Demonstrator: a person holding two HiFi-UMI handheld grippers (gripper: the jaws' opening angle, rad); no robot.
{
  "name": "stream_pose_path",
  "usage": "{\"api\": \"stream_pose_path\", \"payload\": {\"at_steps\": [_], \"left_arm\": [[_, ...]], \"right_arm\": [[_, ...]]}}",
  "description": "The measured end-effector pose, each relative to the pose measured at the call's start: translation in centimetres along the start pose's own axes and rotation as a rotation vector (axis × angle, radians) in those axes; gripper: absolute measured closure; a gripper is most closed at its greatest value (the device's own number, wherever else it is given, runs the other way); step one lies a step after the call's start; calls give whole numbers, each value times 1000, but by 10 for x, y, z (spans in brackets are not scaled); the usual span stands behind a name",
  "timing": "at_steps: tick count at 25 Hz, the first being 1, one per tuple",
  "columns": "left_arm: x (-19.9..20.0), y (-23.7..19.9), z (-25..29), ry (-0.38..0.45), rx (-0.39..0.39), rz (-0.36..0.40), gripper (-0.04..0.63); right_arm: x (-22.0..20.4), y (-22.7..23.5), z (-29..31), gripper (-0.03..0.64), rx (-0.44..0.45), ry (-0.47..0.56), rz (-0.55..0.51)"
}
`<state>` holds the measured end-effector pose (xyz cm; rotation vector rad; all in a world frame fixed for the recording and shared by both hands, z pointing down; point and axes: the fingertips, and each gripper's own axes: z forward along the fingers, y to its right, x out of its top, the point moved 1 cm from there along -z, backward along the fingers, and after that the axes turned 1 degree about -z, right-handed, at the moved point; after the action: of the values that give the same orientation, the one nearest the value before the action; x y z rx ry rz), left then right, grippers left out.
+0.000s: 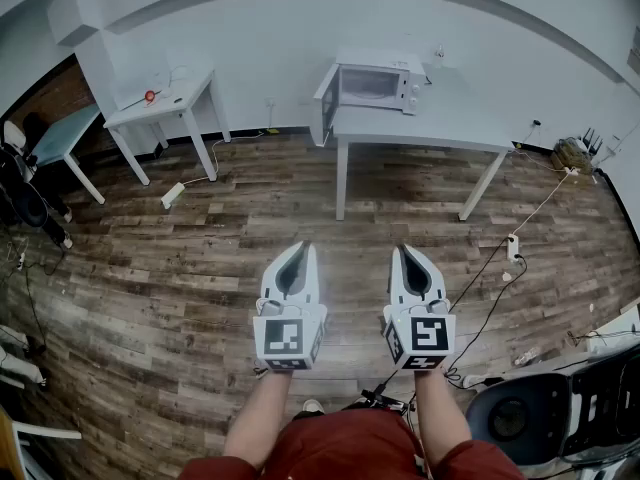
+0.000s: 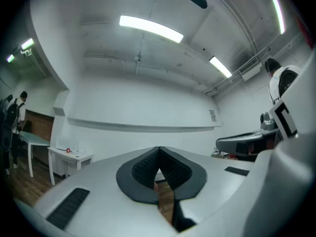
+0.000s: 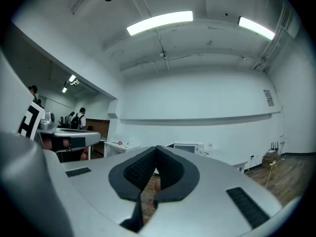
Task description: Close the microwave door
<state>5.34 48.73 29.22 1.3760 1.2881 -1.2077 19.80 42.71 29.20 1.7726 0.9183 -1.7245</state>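
Left gripper [image 1: 300, 251] and right gripper [image 1: 408, 252] are held side by side, close in front of the person, each with its jaws pressed together at the tips and nothing between them; both gripper views agree, with only a strip of wooden floor showing below the dark pads. Well ahead of both grippers, across open floor, the microwave [image 1: 375, 85] stands on a white tabletop [image 1: 430, 133]; its door [image 1: 326, 103] is swung out on the side nearer the left gripper, so the closing is not yet begun. This reads as the approach step; the next move calls for walking up to the tabletop, bringing one gripper against the door's outer face, and pushing it round toward the microwave's front until it latches; closed jaws should serve for a push.
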Motion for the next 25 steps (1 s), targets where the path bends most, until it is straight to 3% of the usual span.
{"api": "stream_pose_path", "payload": {"at_steps": [25], "left_arm": [[2,-56,-7,2,-53,-10,568]], "right_arm": [[-1,-42,18,589,-56,-5,37]]}}
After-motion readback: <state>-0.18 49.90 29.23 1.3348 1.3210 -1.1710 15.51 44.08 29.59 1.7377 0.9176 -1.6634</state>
